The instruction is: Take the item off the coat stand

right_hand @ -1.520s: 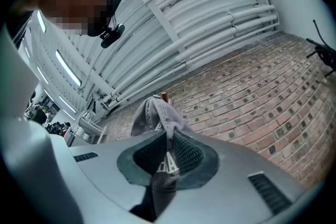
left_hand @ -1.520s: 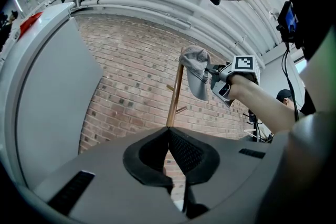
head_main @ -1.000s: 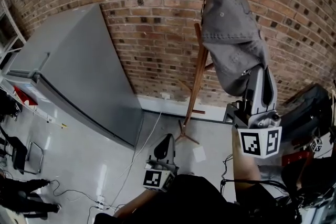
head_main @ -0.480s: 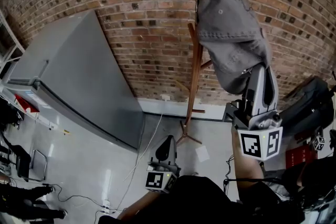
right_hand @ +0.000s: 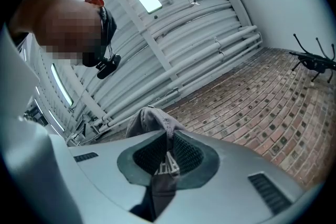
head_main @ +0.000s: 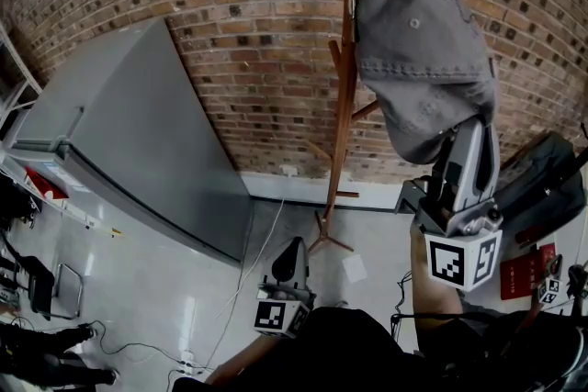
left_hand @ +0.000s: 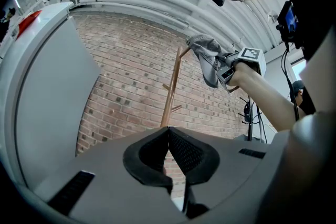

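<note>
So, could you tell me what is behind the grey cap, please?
The brick wall shows around the cap, with the coat stand pole beside it. Any peg under it is covered. The right tool grips its lower edge.

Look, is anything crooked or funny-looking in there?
Only the grey cap: it hangs lopsided beside the wooden coat stand, top strap at the pole, lower edge pinched in the right tool, so it stretches out slantwise. Nothing looks spilled or broken.
</note>
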Tool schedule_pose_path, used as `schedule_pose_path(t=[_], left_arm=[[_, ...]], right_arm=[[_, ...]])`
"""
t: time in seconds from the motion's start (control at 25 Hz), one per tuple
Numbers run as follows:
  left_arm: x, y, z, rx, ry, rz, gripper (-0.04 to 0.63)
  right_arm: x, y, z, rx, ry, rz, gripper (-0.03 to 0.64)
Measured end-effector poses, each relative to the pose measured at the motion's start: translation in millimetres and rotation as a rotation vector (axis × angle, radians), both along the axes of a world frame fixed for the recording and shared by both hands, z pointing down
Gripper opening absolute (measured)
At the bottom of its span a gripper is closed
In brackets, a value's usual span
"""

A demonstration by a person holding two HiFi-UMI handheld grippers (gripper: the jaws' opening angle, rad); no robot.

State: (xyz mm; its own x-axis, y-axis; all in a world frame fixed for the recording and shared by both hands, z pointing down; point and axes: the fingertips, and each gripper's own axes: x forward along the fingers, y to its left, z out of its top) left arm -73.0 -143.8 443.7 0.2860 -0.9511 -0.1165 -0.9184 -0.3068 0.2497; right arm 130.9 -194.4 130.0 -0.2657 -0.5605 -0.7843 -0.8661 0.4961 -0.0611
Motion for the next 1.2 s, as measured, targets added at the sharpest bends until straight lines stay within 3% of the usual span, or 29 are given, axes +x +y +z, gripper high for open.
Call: schedule_pose_path(t=[0.16, 0.88, 1.2], left_arm=[[1, -1, -3, 0.035, -0.003, 0.012, 0.015], [6, 2, 3, -0.003, -0.007, 0.034, 0.015], [11, 2, 1, 0.005, -0.010, 0.060, 0.015]], right_arm=[[5, 2, 4, -0.017, -0.011, 0.011, 0.048], [20, 21, 24, -0.059, -0.030, 0.036, 0.048], [19, 29, 52, -0.103, -0.015, -0.003, 0.048]])
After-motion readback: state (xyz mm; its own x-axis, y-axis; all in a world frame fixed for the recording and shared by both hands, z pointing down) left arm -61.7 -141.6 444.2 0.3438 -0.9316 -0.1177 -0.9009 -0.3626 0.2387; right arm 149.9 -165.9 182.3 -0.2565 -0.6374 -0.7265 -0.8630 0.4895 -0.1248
